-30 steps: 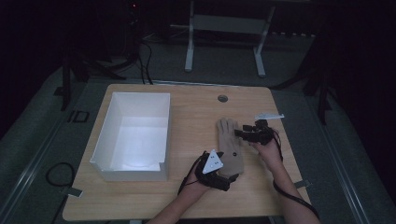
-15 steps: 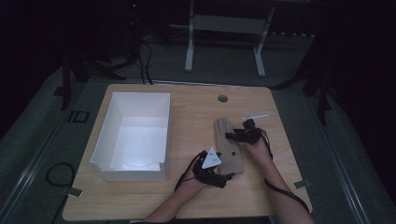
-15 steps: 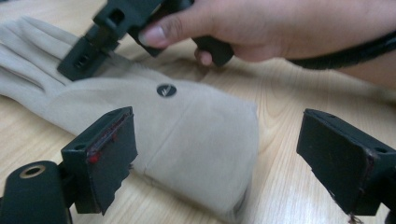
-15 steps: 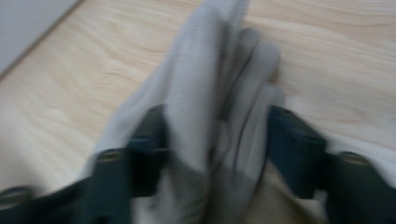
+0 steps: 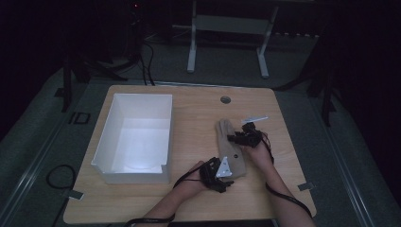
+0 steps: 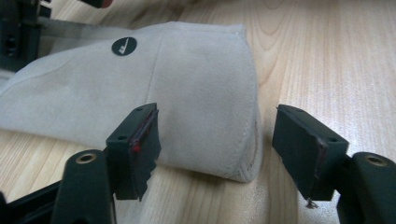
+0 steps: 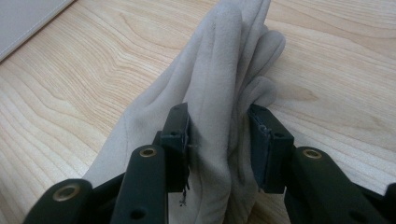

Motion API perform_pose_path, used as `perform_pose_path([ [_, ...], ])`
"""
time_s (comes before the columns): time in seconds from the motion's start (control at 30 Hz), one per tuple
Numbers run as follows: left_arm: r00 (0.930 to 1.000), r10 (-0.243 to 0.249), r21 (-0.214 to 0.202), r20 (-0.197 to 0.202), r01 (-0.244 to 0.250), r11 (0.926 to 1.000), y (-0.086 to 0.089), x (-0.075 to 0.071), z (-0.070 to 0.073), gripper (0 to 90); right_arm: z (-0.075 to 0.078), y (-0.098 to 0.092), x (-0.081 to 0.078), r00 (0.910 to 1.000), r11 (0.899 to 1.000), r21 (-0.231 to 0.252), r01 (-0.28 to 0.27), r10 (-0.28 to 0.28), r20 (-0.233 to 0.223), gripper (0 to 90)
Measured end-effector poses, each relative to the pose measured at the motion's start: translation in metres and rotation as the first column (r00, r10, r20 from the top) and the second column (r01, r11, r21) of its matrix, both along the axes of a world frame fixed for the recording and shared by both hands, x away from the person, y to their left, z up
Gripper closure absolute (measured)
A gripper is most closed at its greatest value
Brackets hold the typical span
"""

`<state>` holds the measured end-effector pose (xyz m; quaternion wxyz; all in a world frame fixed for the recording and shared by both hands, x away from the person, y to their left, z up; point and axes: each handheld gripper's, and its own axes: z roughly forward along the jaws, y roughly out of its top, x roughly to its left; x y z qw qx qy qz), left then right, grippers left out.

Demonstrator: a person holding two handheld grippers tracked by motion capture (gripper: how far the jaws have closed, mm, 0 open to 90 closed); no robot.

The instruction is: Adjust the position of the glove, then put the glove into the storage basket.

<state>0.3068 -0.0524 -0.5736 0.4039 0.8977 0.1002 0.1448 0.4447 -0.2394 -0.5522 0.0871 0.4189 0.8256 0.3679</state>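
A grey suede glove (image 5: pixel 230 150) lies on the wooden table (image 5: pixel 198 113), fingers pointing away from me. My right gripper (image 5: pixel 239 138) pinches the finger end; in the right gripper view its jaws squeeze a raised fold of the glove (image 7: pixel 219 79) between them, right gripper (image 7: pixel 218 135) shut on it. My left gripper (image 5: pixel 221 171) is at the cuff end. In the left gripper view the cuff corner of the glove (image 6: pixel 187 88), with a small round black label (image 6: pixel 123 45), lies between the wide-apart jaws of the left gripper (image 6: pixel 215 135), untouched.
A white open box (image 5: pixel 142 97) stands on the left half of the table, apart from the glove. A round cable hole (image 5: pixel 225 100) sits near the far edge. Table legs of another stand rise beyond the far edge.
My right gripper has moved left onto the glove's fingers and closed on them, bunching the fabric. The left gripper has stayed at the cuff.
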Motion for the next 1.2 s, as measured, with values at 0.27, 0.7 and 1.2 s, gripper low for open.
perform_pose_path([
  [0.27, 0.991, 0.058, -0.09, -0.121, -0.07, 0.9935, 0.008, 0.017, -0.002, 75.4, 0.001, 0.0, 0.0, 1.0, 1.0, 0.006, 0.004, -0.004, -0.006, 64.9],
  [0.7, 0.9795, 0.068, -0.063, -0.19, -0.081, 0.9947, 0.007, 0.024, 0.014, 80.4, 0.009, -0.004, 0.003, 0.9993, 0.999, 0.045, 0.015, -0.014, -0.034, 71.3],
  [1.2, 0.9796, 0.078, -0.056, -0.185, -0.09, 0.9944, 0.017, 0.022, 0.044, 80.3, 0.035, -0.013, -0.002, 0.9996, 0.992, 0.123, 0.023, -0.021, -0.019, 71.9],
])
